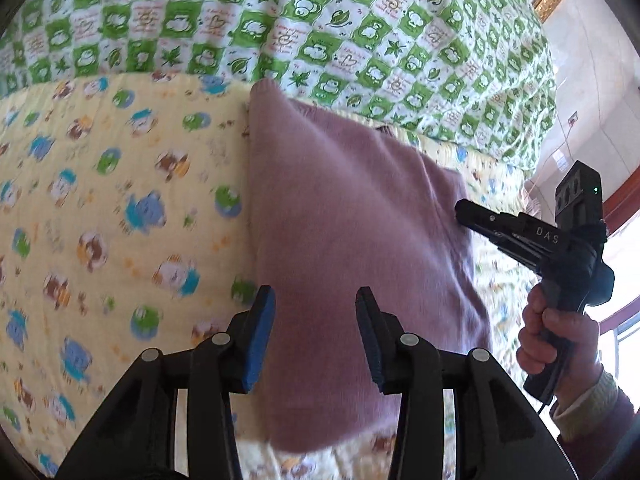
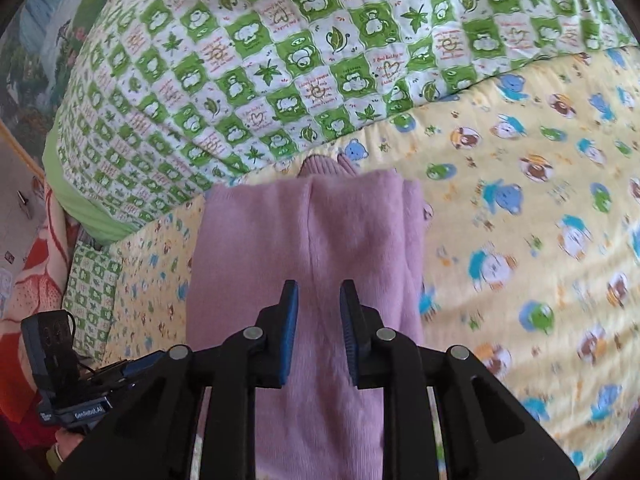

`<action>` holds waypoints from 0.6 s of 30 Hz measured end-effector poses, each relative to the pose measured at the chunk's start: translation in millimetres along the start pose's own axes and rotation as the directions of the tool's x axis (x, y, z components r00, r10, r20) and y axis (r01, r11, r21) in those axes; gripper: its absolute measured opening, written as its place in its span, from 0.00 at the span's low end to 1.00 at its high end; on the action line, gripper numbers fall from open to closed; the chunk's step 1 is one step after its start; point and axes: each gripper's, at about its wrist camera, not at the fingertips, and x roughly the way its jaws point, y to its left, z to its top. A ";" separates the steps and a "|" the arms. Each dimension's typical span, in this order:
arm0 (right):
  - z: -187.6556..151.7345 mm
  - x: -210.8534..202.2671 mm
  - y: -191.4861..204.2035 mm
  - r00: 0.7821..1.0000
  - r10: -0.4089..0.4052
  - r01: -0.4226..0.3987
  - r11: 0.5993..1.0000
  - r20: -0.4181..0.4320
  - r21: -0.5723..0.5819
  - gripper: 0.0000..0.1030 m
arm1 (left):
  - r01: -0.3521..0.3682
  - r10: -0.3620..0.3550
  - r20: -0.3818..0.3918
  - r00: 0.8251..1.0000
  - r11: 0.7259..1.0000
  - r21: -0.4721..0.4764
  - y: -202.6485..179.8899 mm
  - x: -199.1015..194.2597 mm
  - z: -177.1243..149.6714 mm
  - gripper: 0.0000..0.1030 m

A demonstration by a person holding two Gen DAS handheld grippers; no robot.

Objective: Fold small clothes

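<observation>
The sweater point(image 1: 352, 248) lies folded on the yellow sheet point(image 1: 100, 208), straight ahead of and under both grippers. The left gripper point(image 1: 316, 334) hovers over its near edge, jaws wide apart, gripping nothing. The right gripper point(image 2: 319, 332) hovers over its middle, jaws at a narrower gap, also gripping nothing.

From the right wrist, the sweater's long axis runs away from the fingers, its ribbed collar at the far end, near the green quilt point(image 2: 280, 60). It is a soft, fuzzy, lilac knit, roughly rectangular. The sheet is thin cotton with cartoon bears; the quilt is checked and puffy.
</observation>
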 end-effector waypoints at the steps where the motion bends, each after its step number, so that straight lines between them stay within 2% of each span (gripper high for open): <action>1: 3.8 4.6 -2.1 1.000 0.003 -0.003 1.000 -0.003 0.002 0.22 | -0.042 0.042 -0.007 0.999 0.999 0.014 -2.2 9.2 7.4 0.41; 3: 10.0 17.0 -9.3 0.999 -0.026 0.026 1.000 -0.027 0.004 0.22 | -0.110 0.111 -0.030 0.993 0.993 0.031 -4.3 28.0 18.4 0.40; 4: 11.8 24.1 -13.7 0.997 -0.059 0.060 0.998 -0.042 0.006 0.22 | -0.118 0.119 -0.045 0.992 0.993 0.031 -3.6 35.8 20.5 0.41; 7: 15.4 38.8 -33.2 0.995 -0.090 0.092 0.995 -0.047 0.046 0.17 | -0.111 0.111 -0.084 0.990 0.994 0.002 6.0 53.6 26.4 0.45; 9: 17.5 38.6 -39.5 0.992 -0.126 0.127 0.990 -0.017 0.055 0.14 | -0.097 0.095 -0.087 0.992 0.995 -0.020 10.6 53.3 26.4 0.48; 13: 17.5 25.4 -44.0 0.997 -0.077 0.076 0.991 0.009 0.112 0.16 | -0.059 0.053 -0.075 0.996 0.996 -0.072 21.7 36.8 19.7 0.49; 18: -6.4 -14.9 -35.2 0.997 -0.064 0.058 0.988 0.042 0.142 0.18 | -0.031 0.023 -0.060 0.998 0.991 -0.131 33.8 3.0 -5.5 0.49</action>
